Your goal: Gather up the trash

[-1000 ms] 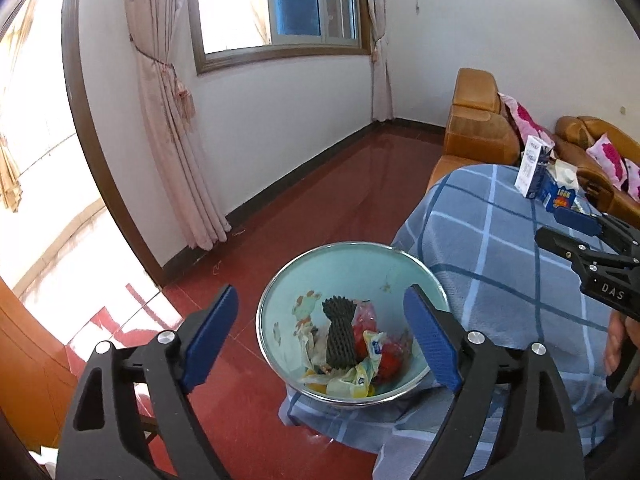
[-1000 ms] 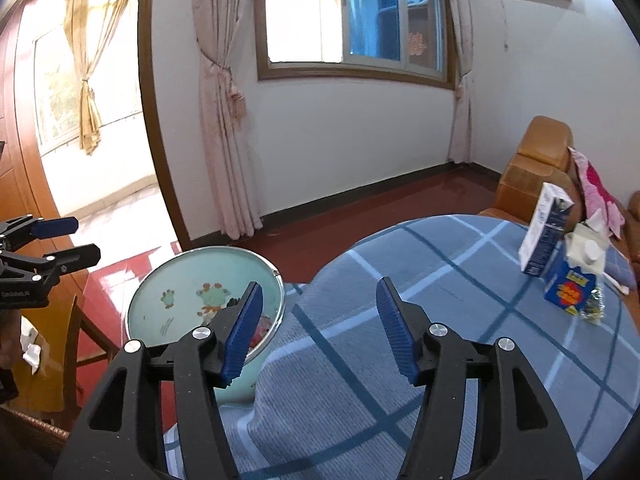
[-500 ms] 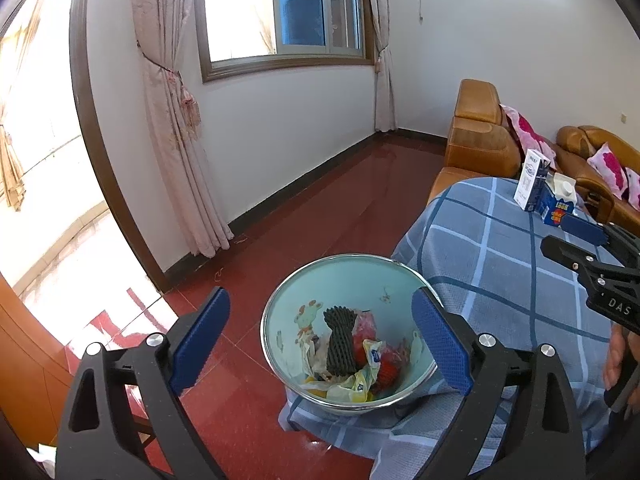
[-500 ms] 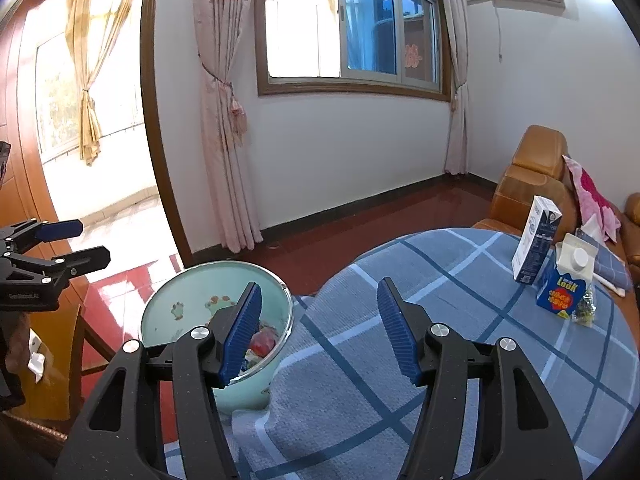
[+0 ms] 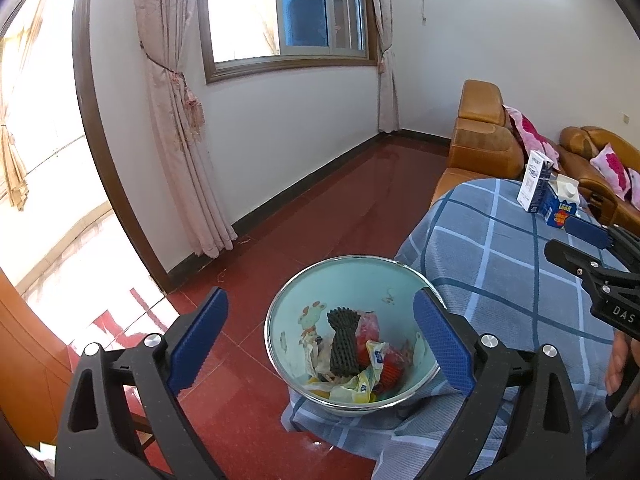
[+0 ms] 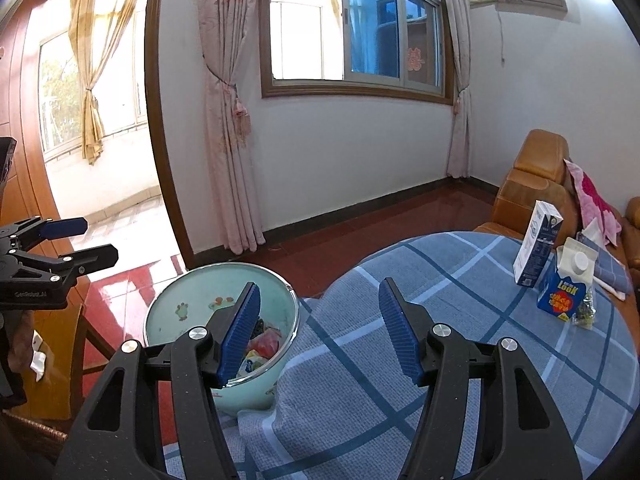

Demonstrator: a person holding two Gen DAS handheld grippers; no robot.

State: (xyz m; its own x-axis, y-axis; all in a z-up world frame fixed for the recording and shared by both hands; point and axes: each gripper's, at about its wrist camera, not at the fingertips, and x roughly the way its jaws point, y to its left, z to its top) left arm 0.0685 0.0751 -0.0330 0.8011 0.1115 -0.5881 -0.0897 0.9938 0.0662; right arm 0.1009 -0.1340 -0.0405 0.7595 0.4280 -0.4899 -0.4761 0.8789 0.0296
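A pale green enamel bowl (image 5: 340, 259) stands at the edge of the table with the blue checked cloth (image 5: 500, 264). Inside it lie a black foam net (image 5: 343, 340) and crumpled red and yellow wrappers (image 5: 374, 358). My left gripper (image 5: 320, 312) hovers above and in front of the bowl, open wide with nothing between its pads. My right gripper (image 6: 318, 292) hangs open over the table edge beside the bowl (image 6: 188, 284), also empty. A white carton (image 6: 536, 248), a blue carton (image 6: 564, 284) and a small clear packet (image 6: 585, 312) stand at the table's far right.
Red tiled floor (image 5: 320, 208) lies beyond the bowl, with a curtained window wall behind. Brown leather sofas (image 5: 480, 140) with pink cushions stand behind the table. A wooden chair (image 6: 60, 340) sits to the left below the left gripper (image 6: 60, 248). A hand (image 5: 618, 364) holds the right gripper (image 5: 584, 240).
The left gripper's jaws have spread a little wider. Both views have tilted slightly upward, so the bowl sits a bit lower in the picture. The trash in the bowl has not moved.
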